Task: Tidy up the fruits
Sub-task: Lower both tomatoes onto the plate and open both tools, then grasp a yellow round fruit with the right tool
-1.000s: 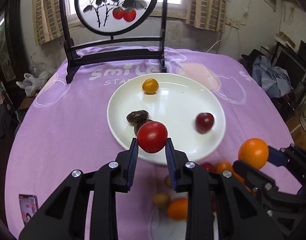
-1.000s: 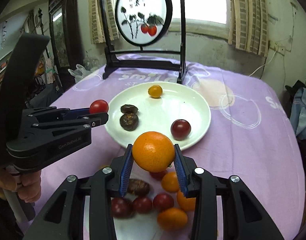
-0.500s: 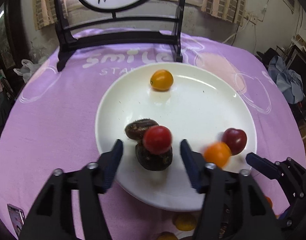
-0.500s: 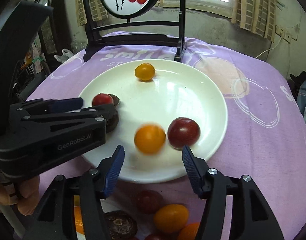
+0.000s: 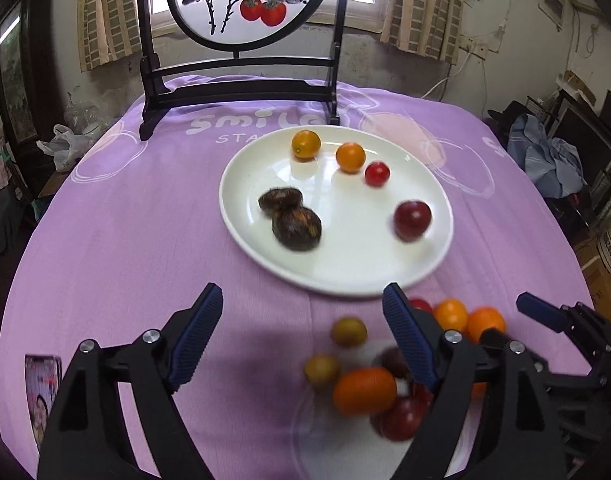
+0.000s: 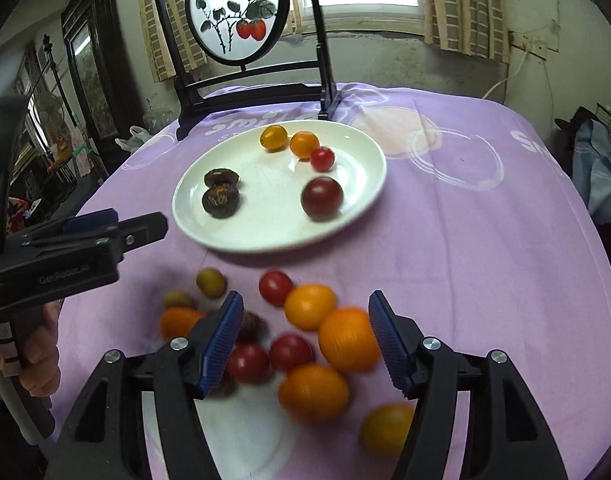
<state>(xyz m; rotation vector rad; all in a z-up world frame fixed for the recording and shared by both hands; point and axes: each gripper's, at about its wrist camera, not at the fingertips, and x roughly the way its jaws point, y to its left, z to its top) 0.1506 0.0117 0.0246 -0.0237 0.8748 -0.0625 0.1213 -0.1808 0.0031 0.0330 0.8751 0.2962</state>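
A white plate (image 5: 345, 276) (image 6: 361, 208) holds two orange fruits, a small red tomato (image 5: 376, 173) (image 6: 322, 158), a dark red tomato (image 5: 412, 220) (image 6: 321, 198) and two dark brown fruits (image 5: 296, 227) (image 6: 220, 200). A pile of loose orange, red and yellowish fruits (image 5: 363, 390) (image 6: 313, 340) lies on the purple cloth in front of the plate. My left gripper (image 5: 301, 334) is open and empty, just short of the plate. My right gripper (image 6: 305, 340) is open and empty over the pile; it also shows in the left wrist view (image 5: 553, 320).
A black wooden stand with a round painted screen (image 5: 241, 60) (image 6: 249, 60) stands behind the plate. A phone (image 5: 41, 396) lies at the cloth's near left edge. The left gripper's body (image 6: 65, 256) and the hand holding it show at the left of the right wrist view.
Both grippers opened and dropped their fruits: the red tomato and the orange fruit now lie at the plate's far side. Both grippers have pulled back toward the loose pile.
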